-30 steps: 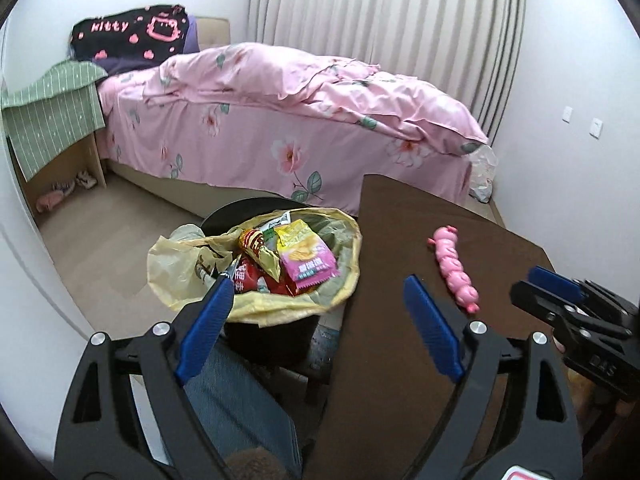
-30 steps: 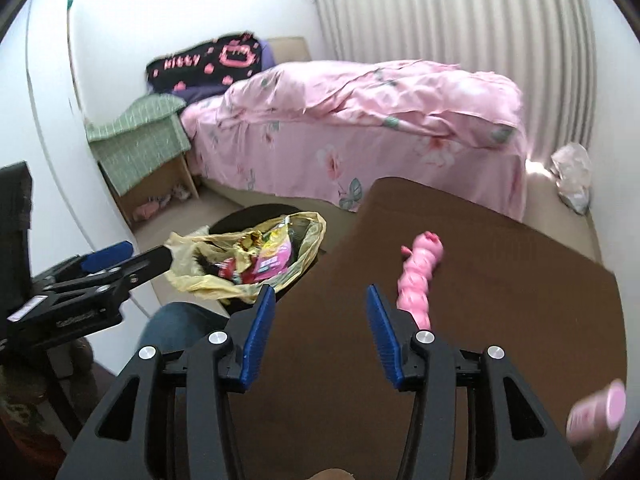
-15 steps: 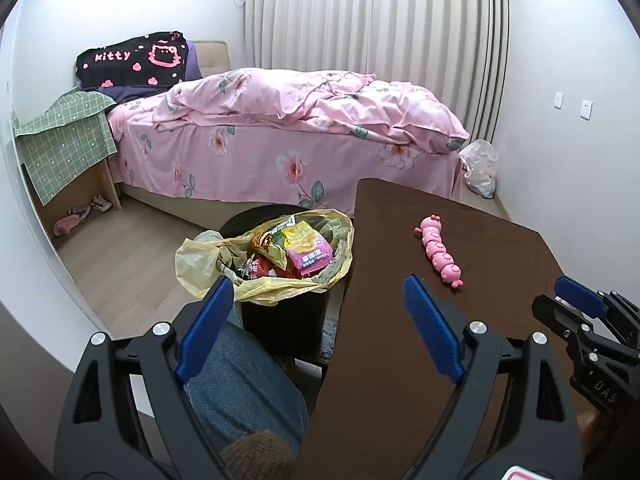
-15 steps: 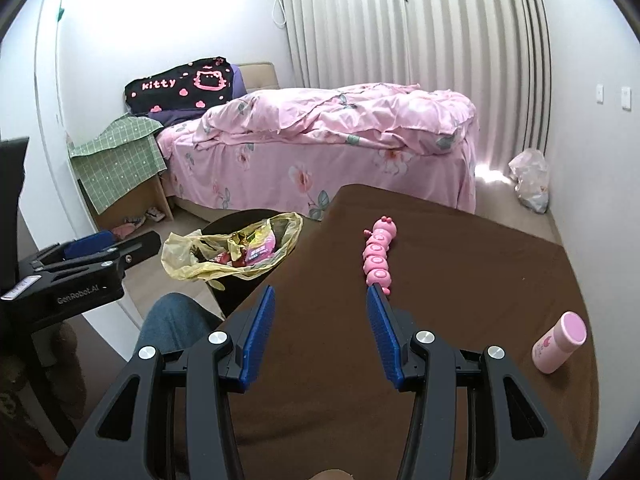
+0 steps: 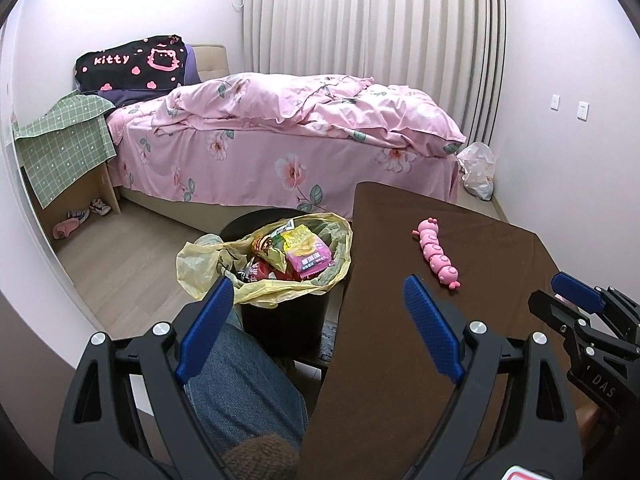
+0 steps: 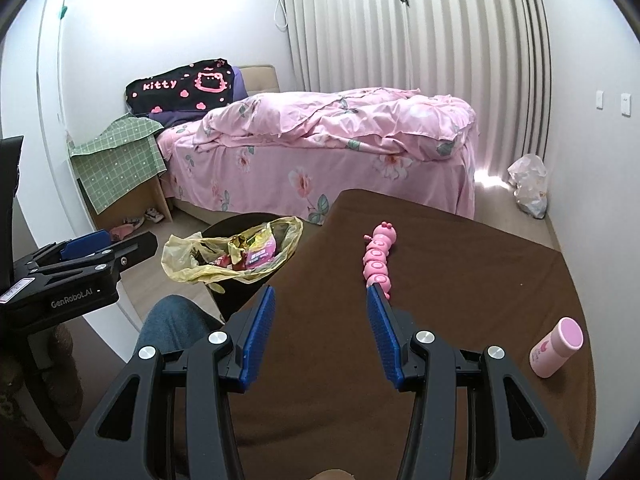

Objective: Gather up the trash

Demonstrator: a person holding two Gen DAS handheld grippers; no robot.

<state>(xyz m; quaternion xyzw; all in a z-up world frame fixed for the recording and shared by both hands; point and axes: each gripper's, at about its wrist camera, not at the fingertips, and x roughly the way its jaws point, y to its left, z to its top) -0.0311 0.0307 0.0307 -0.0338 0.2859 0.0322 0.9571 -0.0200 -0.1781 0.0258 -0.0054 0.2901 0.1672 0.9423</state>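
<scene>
Right wrist: "GenRobot.AI" on left claw (image 6: 106, 246)

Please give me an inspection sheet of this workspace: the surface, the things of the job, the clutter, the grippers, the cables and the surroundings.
Surface: brown table, mostly bare.
Job's things: black bin beside the table, lined with a yellow bag, snack wrappers inside.
Clutter: pink caterpillar toy and pink bottle lying on the table.
Grippers: left gripper open, empty; right gripper open, empty.
Cables: a white cord hangs on the far wall.
Surroundings: bed with pink floral bedding, curtains, white plastic bag on the floor, person's jeans-clad knee.
</scene>
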